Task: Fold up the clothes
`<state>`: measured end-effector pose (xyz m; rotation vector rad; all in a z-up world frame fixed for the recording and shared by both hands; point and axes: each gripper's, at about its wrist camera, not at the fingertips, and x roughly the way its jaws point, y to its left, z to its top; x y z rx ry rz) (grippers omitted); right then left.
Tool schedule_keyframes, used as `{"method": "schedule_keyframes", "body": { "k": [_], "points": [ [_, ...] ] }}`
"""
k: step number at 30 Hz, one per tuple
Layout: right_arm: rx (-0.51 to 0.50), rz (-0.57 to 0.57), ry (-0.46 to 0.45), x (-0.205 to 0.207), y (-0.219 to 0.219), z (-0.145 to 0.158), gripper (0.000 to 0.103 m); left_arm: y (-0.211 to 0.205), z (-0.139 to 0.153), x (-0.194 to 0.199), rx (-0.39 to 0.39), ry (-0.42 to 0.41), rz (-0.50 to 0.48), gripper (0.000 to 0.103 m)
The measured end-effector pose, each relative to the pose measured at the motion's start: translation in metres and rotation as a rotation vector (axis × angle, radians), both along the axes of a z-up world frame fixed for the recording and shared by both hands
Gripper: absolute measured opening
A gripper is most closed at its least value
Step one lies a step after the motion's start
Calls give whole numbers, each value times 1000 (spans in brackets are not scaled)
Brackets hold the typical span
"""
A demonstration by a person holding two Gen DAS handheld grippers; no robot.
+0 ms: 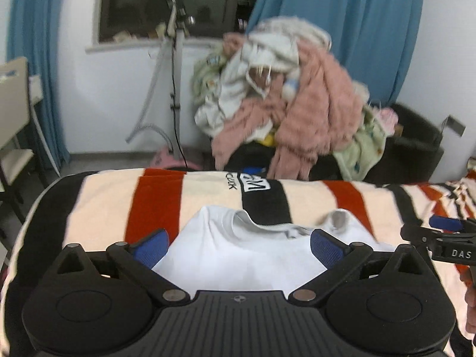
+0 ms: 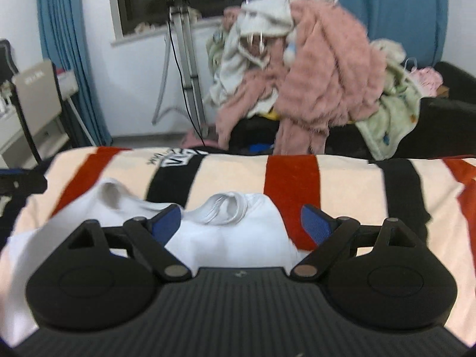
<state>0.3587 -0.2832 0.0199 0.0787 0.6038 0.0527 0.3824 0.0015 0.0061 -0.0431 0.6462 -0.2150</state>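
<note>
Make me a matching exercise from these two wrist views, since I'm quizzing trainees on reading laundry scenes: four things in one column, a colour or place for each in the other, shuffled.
Things:
1. T-shirt
2. Blanket
3. Fluffy garment
4. Curtains

Descriptions:
A. Blue, hanging beside the window
B. Pink, draped on the clothes heap behind the bed
C. White, lying between the open jaws
D. Striped cream, red and black, spread under the shirt

Pairs: 1-C, 2-D, 3-B, 4-A

White shirt (image 1: 238,255) on red-black-cream striped blanket (image 1: 104,205).
</note>
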Motion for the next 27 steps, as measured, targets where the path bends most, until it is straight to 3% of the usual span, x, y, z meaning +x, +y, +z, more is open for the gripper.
{"method": "schedule_keyframes", "body": {
  "k": [2,5,9,13,14,15,16,20,21,22,23,27],
  "points": [
    [5,-2,-40,-38,2,11,89,-6,13,-47,-17,-46,16,102],
    [17,1,-98,-104,10,24,89,0,50,-155,-39,-113,54,102],
    [-15,0,-175,-189,25,34,89,15,58,-259,-60,-192,84,102],
    [8,-2,-212,-258,34,33,87,27,56,-336,-50,-207,106,102],
    [16,-6,-215,-271,36,32,79,30,53,-347,-58,-200,108,102],
    [18,-11,-219,-281,37,30,56,34,50,-358,-65,-193,110,102],
    [20,-16,-222,-292,38,29,44,37,46,-369,-73,-186,112,102],
    [69,-2,-237,-324,43,15,48,61,30,-363,-151,-78,190,101],
    [89,-2,-236,-327,43,10,63,70,26,-357,-183,-60,220,100],
    [107,-7,-233,-330,42,3,85,80,20,-348,-211,-44,249,100],
    [124,-12,-230,-332,42,-4,92,90,14,-340,-245,-22,285,97],
    [184,-9,-204,-328,42,-33,91,140,-17,-307,-463,57,436,88]
  ]
}}
